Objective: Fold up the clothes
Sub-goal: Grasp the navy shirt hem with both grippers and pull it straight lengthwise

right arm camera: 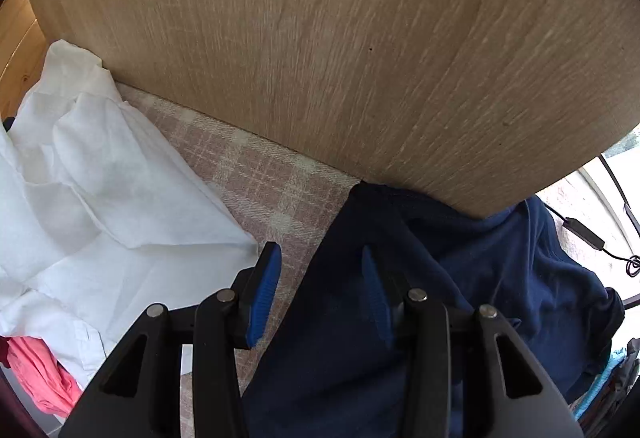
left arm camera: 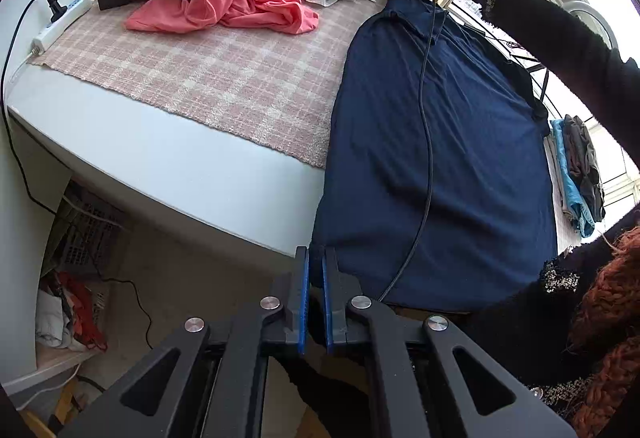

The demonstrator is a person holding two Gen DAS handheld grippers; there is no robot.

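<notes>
Left gripper [left arm camera: 316,298] pinched the navy shirt [left arm camera: 432,157] hem, right gripper [right arm camera: 320,290] gaped open at its collar; hem should rise evenly toward collar

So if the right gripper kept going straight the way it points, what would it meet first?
Probably the wooden panel behind the table. The right gripper is open, one finger over the navy shirt, the other over the plaid cloth. Depth is unclear.

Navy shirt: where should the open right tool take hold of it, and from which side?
Grip the navy shirt at its far shoulder edge, coming down from the plaid cloth side: that edge lies free between the fingers of the open right tool.
</notes>
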